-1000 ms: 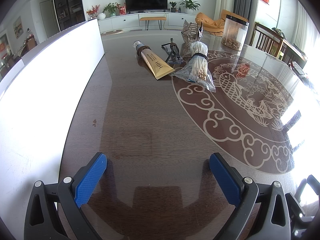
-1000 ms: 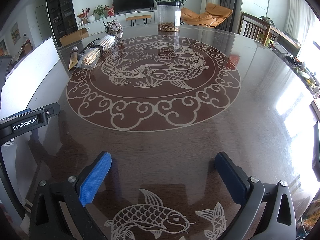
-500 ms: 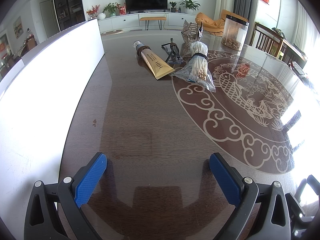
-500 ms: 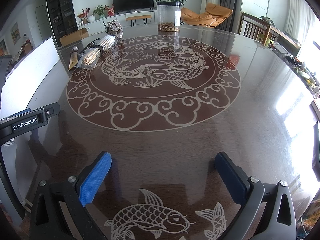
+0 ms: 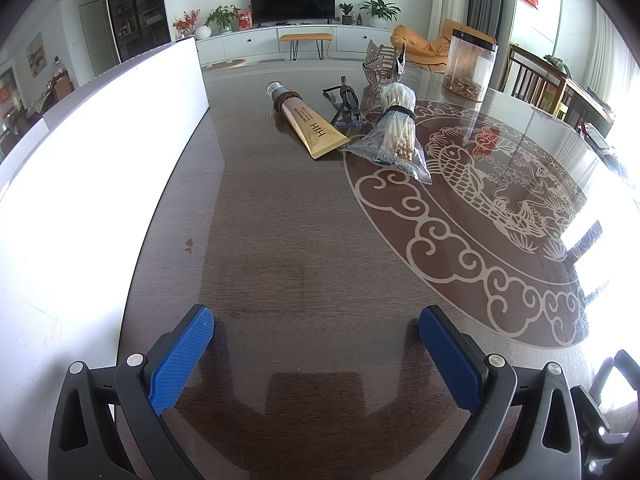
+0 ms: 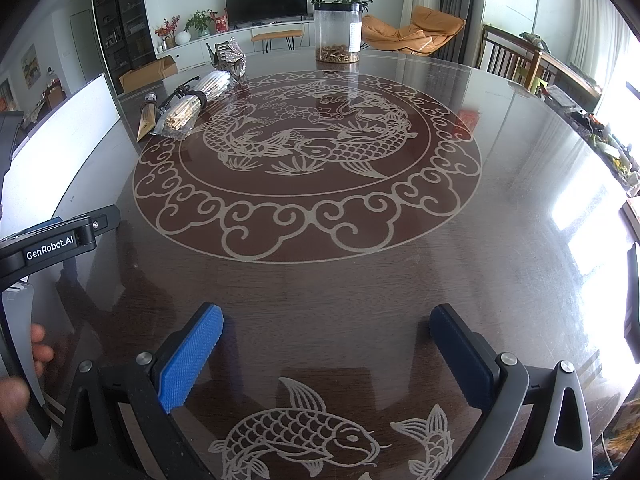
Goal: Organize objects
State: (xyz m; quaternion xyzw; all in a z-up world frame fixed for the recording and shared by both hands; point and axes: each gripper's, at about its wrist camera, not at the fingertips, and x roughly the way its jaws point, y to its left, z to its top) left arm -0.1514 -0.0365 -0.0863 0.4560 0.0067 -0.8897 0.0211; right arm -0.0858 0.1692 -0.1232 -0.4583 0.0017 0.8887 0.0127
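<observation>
The gold tube (image 5: 313,128) lies far ahead of the left tool (image 5: 316,354), slightly right of its line, cap away and long axis running roughly toward the tool. The stick bundle (image 5: 394,128) lies just beside it to the right. The left tool is nearer; from the right tool (image 6: 326,354) the cluster sits far up-left. Both tools gape wide, empty, low over the table (image 5: 280,240).

Table (image 5: 280,240): dark wood, glossy, reflective, pale inlaid fish pattern. Tube (image 5: 314,130): gold, smooth plastic sheen. Stick bundle (image 5: 394,132): clear crinkled plastic wrap. Jar (image 6: 337,34): transparent plastic, dark lid. Gripper pads (image 5: 182,360): blue, textured, on matt black plastic frame.
</observation>
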